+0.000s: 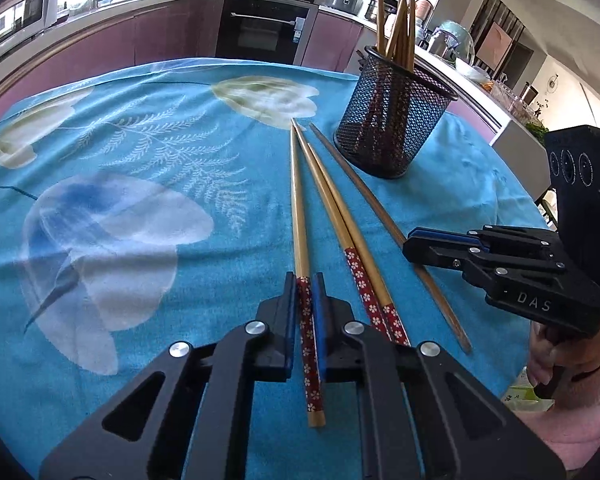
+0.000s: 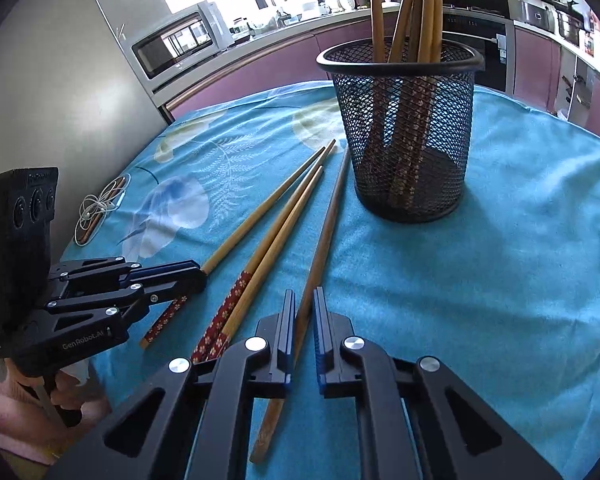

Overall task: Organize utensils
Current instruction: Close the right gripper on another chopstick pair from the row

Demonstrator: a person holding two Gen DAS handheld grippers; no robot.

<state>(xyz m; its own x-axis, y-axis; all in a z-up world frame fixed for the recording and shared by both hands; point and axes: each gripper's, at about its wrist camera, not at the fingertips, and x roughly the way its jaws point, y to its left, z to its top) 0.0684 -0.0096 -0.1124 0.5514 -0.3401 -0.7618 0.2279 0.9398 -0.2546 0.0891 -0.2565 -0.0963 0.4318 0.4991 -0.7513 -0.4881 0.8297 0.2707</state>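
Observation:
Several loose chopsticks lie side by side on the blue tablecloth (image 1: 140, 200). My left gripper (image 1: 305, 286) is shut on the red floral handle of a bamboo chopstick (image 1: 298, 208), the leftmost one. From the right wrist view the left gripper (image 2: 198, 276) clamps that same chopstick (image 2: 260, 216). My right gripper (image 2: 304, 304) is shut on a plain dark brown chopstick (image 2: 328, 220), the rightmost one; the left wrist view shows the right gripper (image 1: 410, 240) on it. Two more floral-handled chopsticks (image 1: 332, 200) lie between them, untouched. A black mesh cup (image 1: 388, 120) behind holds several upright chopsticks.
A coiled white earphone cable (image 2: 100, 208) lies at the table's far left edge. A person's hand (image 1: 556, 356) grips the right tool's handle. Kitchen counters with a microwave (image 2: 176, 44) and an oven (image 1: 264, 28) ring the table.

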